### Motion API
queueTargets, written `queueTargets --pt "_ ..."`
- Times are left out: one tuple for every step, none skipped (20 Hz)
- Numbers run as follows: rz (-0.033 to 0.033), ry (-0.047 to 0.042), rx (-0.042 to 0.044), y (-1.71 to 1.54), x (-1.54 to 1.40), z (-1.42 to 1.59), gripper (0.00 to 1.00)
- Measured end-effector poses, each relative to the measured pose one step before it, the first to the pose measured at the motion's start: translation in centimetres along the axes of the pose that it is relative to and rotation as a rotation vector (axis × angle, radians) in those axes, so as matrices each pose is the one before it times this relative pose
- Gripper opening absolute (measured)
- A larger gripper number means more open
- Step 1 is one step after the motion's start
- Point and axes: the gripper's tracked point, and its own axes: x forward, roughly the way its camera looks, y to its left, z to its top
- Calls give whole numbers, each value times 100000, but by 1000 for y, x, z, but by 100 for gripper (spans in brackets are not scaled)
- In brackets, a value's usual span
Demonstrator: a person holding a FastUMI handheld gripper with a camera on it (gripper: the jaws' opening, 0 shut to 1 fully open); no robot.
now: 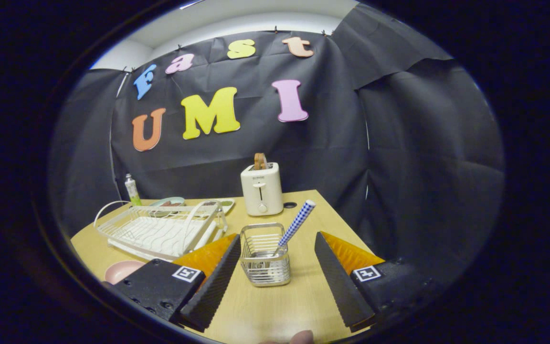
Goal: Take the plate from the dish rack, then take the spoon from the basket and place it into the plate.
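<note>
One toaster (261,189) on the bench (275,306), with one slice of bread (260,161) standing in its slot. One wire basket (265,254) in front of the toaster, holding one spoon (296,223) with a checked handle. One white dish rack (161,230) left of the toaster. One pink plate (122,270) in front of the dish rack. One tube (132,189) upright far left of the toaster, by the wall. Two more dishes behind the rack, left of the toaster: one round bowl (167,202), one flat tray (227,203). One small dark round mark (290,205) just right of the toaster. One gripper (275,282), two jaws set wide apart either side of the basket, touching nothing.
</note>
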Motion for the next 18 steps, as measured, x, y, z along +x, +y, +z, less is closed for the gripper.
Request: queueTargets --pt "1151 -283 282 -70 1029 298 100" --pt "325 284 597 -157 876 196 100" --pt "388 598 2013 -271 971 88 100" --pt "1123 652 1798 -155 670 8 100" --pt "202 585 1512 -254 557 11 95" --pt "635 147 1936 -259 386 139 89" --pt "1484 441 1735 107 140 162 83" --pt "1214 -214 1553 152 165 155 80" --pt "549 161 465 -8 95 -17 67" --pt "52 770 -12 -25 -35 -9 60" --pt "266 436 658 91 -11 67 52" --pt "-162 25 551 26 -283 189 44" --pt "1004 276 942 343 8 24 33" --pt "1303 465 979 694 -800 242 27" --pt "1071 686 654 637 388 -299 23" --pt "786 706 591 501 -352 68 20" --pt "675 875 402 499 -51 3 16" --pt "-533 98 -195 342 -175 135 14"
